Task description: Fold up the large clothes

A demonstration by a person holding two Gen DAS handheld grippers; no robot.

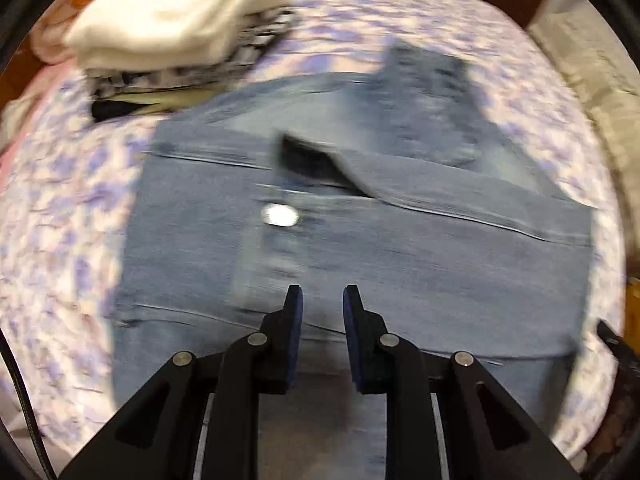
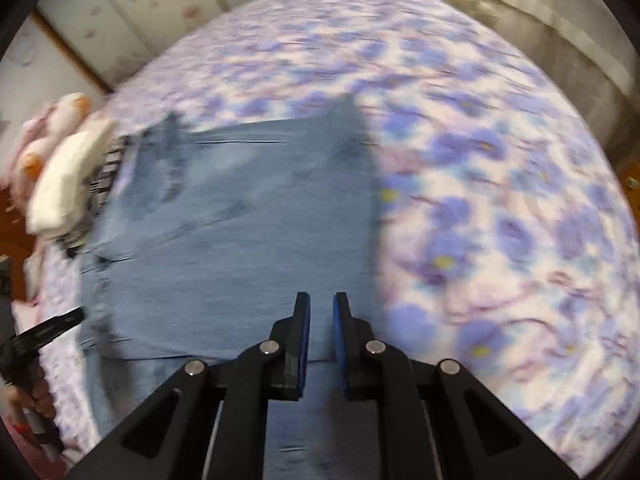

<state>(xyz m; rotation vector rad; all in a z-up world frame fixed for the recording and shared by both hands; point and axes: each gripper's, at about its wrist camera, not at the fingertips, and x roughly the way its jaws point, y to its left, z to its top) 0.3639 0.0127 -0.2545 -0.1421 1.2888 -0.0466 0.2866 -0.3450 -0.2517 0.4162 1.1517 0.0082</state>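
Your left claw (image 1: 322,300) and right claw (image 2: 321,304) both hung slightly parted, pinching nothing, above the jeans (image 1: 360,248) spread on the flowered bed (image 2: 500,220), beside stacked folded clothes (image 1: 180,20).

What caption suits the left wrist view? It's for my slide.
Left gripper, jaws slightly apart and empty, above folded jeans on a floral bedspread.

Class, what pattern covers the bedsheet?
Purple-blue flowers on white bedsheet; clearest in right wrist view.
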